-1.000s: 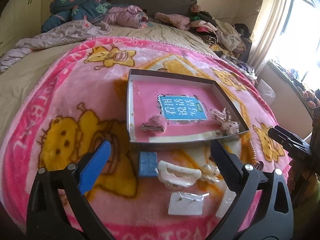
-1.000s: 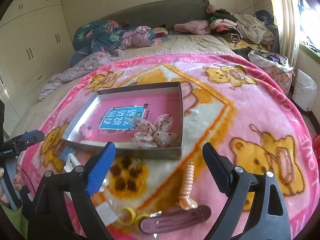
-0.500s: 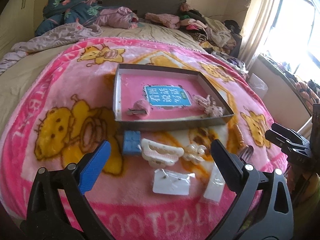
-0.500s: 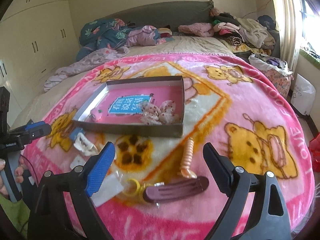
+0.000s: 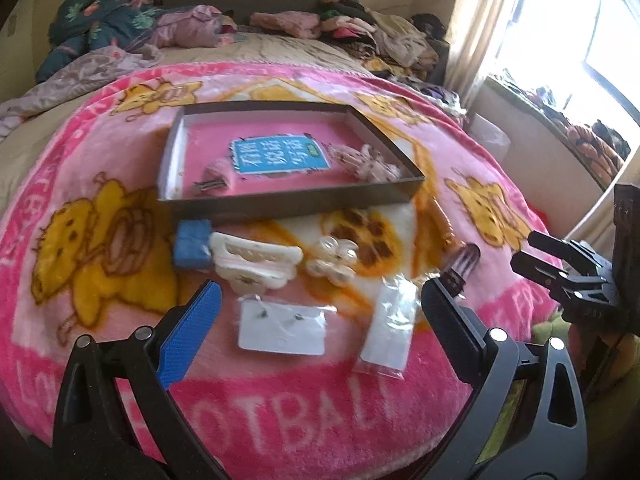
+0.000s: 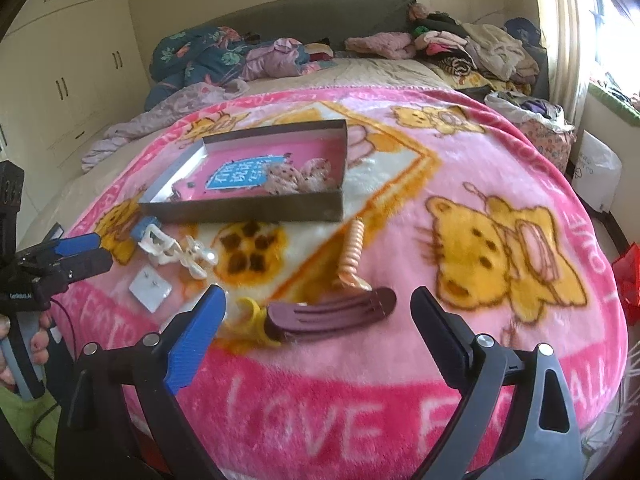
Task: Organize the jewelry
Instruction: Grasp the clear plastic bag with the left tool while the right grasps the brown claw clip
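My right gripper (image 6: 316, 316): jaws just widened, nothing between.
My left gripper (image 5: 320, 320): spread, empty.
Risk: flat maroon clip (image 6: 332, 314), lower centre, may skid on the blanket (image 6: 460, 168) (plush).

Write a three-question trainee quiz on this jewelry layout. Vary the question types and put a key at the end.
1. True or false: the dark maroon hair clip already lies inside the shallow box.
2. Which item lies nearest the blue eraser-like block? A) white claw clip B) peach spiral hair tie C) earring card
3. Fill in: the left gripper and right gripper both have their fingers ____ with nothing between them.

Key: 1 false, it lies on the pink blanket in front of the box; 2 A; 3 open.
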The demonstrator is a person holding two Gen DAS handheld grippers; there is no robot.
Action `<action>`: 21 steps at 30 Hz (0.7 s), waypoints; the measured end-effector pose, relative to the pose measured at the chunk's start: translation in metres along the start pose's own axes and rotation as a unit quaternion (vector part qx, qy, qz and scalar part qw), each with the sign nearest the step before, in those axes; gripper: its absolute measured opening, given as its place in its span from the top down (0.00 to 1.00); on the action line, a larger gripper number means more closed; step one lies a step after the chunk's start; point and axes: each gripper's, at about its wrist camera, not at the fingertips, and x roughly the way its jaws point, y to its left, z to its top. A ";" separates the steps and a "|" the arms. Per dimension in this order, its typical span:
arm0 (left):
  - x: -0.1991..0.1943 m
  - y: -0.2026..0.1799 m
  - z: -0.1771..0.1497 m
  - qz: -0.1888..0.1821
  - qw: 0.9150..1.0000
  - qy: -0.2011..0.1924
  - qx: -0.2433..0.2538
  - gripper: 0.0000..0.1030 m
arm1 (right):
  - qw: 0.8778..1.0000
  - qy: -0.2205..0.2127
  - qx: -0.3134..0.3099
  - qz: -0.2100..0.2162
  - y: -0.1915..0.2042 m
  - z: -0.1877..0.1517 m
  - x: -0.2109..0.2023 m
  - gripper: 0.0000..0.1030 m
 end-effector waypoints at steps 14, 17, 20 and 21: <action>0.021 -0.038 -0.021 -0.020 0.998 0.036 0.056 0.09 | 1.000 0.020 0.023 -0.007 -0.017 -0.022 0.004 0.09; 0.026 -0.044 -0.025 -0.022 0.997 0.040 0.067 0.09 | 0.999 0.026 0.038 -0.010 -0.026 -0.024 0.011 0.09; 0.034 -0.052 -0.028 -0.028 0.995 0.049 0.080 0.11 | 0.998 0.036 0.050 -0.012 -0.036 -0.025 0.021 0.10; 0.036 -0.053 -0.028 -0.029 0.995 0.052 0.084 0.13 | 0.998 0.038 0.052 -0.013 -0.038 -0.025 0.024 0.11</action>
